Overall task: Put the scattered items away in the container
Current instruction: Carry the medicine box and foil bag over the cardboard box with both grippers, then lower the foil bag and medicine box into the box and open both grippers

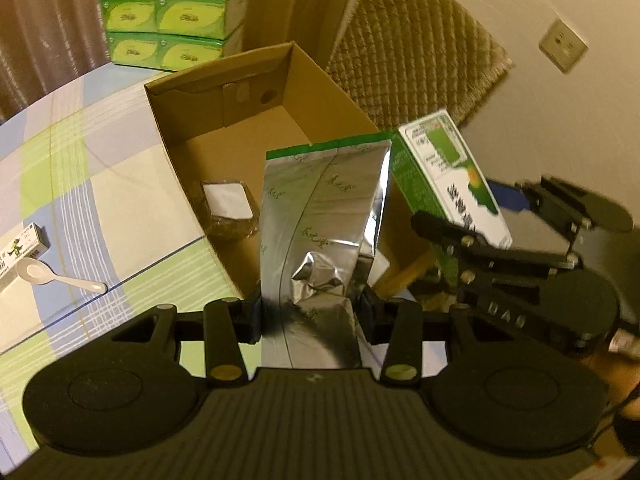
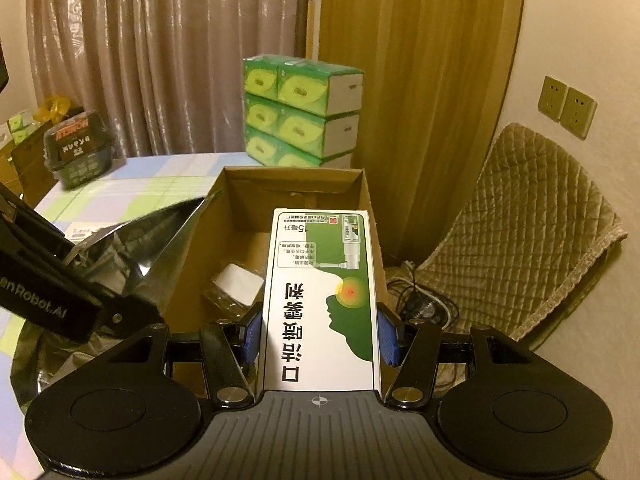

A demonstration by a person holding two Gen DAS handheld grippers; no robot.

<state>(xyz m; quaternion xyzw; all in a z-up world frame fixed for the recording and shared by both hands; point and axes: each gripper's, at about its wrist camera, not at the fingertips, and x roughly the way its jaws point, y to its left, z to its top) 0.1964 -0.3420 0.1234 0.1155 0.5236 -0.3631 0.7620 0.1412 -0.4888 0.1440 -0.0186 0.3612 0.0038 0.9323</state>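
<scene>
While both hands hang over the cardboard box (image 1: 256,120), I note each tool is loaded. Left tool (image 1: 310,312): jaws drawn in narrow, pinching the lower, crumpled part of a silver foil pouch (image 1: 324,216), which stands up from the pads with its green-edged top toward 12 o'clock, over the box interior. Right tool (image 2: 320,334): jaws set wider, blue pads (image 2: 389,336) pressed on both long sides of a green-and-white spray carton (image 2: 320,296); carton lies flat along the fingers, its far end reaching out toward 12 o'clock above the open box.

Inside the box, on its floor: one clear-wrapped packet with a white face (image 1: 230,208), toward the near left corner in the left wrist view.

Left wrist view only: a white plastic spoon (image 1: 52,274) and a small white medicine box (image 1: 20,250) lying on the plaid-covered worktop (image 1: 120,184) at 9 o'clock, touching or nearly so, outside the box. That view also catches the right tool with its carton at 3 o'clock, just beside the pouch.

Right wrist view only: a dark lidded tub (image 2: 78,152) on the worktop at 10 o'clock, a tangle of cables (image 2: 424,304) on the floor at 3 o'clock beside the box. Left tool appears there at 9 o'clock, foil pouch beside it.

Both views: stacked green tissue packs (image 2: 300,112) behind the box, a quilted chair cushion (image 2: 528,232) to its right.
</scene>
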